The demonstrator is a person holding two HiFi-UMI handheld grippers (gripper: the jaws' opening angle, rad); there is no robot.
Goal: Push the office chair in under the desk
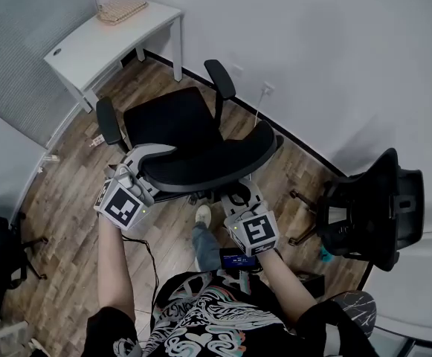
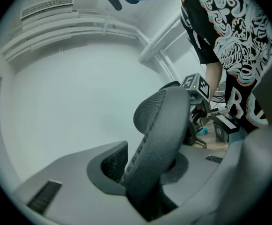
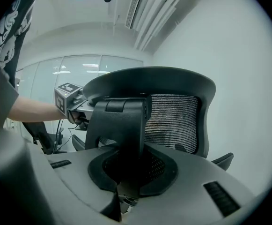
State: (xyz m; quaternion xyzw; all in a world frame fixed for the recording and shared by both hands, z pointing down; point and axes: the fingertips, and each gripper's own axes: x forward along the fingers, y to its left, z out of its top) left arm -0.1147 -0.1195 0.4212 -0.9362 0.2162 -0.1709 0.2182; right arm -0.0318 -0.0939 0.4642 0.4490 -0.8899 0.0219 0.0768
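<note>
View from above, steeply down: a black office chair (image 1: 172,121) stands on a wooden floor (image 1: 67,199) in the middle of the frame. Its seat is turned toward 11 o'clock and its backrest (image 1: 208,166) is nearest the person. A white desk (image 1: 100,43) sits at 11 o'clock against a pale wall (image 1: 312,50), with a flat pale object (image 1: 123,10) on its far end. The chair is near the desk but still out in the open, with no part of it under the desktop. A second chair (image 1: 372,207), dark and turned away, stands at 3 o'clock, well apart from the first.

The person, in a patterned shirt, stands at 6 o'clock behind the chair and reaches forward with both arms. The left gripper (image 1: 143,162) meets the backrest at its 9 o'clock edge. In the left gripper view its jaws stand at a middling width, clamped on the thick rounded rim of the backrest, which fills the gap between them. The right gripper (image 1: 247,199) is at the backrest's 4 o'clock side. In the right gripper view its jaws are narrow and closed on the black upright support behind the mesh back. The marker cube of the other gripper shows at 10 o'clock in that view
</note>
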